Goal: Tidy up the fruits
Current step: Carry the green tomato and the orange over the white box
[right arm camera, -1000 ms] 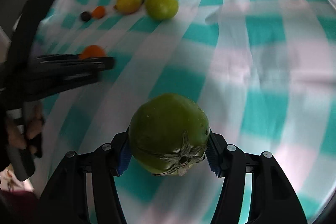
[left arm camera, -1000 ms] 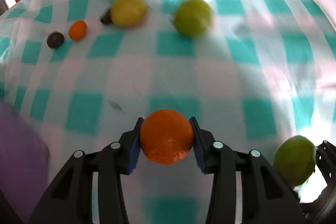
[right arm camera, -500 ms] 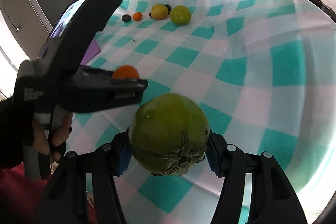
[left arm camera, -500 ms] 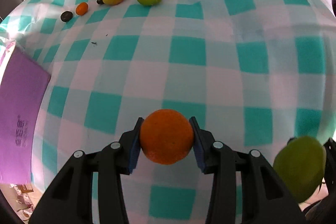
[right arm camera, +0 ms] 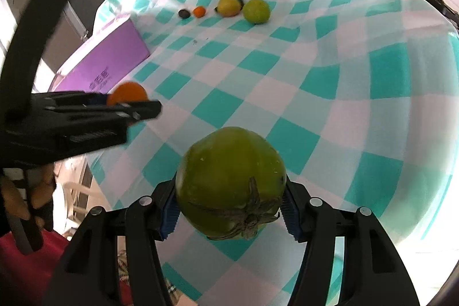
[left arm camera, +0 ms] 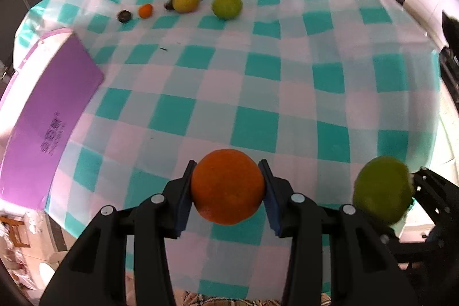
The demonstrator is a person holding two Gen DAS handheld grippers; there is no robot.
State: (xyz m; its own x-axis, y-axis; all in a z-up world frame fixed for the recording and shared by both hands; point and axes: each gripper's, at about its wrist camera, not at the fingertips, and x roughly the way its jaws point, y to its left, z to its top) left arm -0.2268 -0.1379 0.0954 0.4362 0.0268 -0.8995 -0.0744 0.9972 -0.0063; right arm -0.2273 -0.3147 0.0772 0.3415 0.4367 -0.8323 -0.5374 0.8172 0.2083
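My left gripper (left arm camera: 227,185) is shut on an orange (left arm camera: 227,186) and holds it above the near edge of the checked table. My right gripper (right arm camera: 229,204) is shut on a green tomato (right arm camera: 231,182), stem end toward the camera; the tomato also shows at the right of the left wrist view (left arm camera: 381,194). The orange shows in the right wrist view (right arm camera: 127,93) at the left. At the far side lie a row of fruits: a dark small fruit (left arm camera: 124,16), a small orange fruit (left arm camera: 145,10), a yellow fruit (left arm camera: 186,1) and a green fruit (left arm camera: 226,5).
A purple box (left arm camera: 48,116) lies at the table's left edge, also seen in the right wrist view (right arm camera: 109,68). The teal and white checked cloth (left arm camera: 258,76) covers the table. A second dark fruit (left arm camera: 169,5) sits partly hidden behind the yellow one.
Both grippers have pulled back and up from the table with their fruits held. The far row of fruits looks smaller and more of the purple box and room shows.
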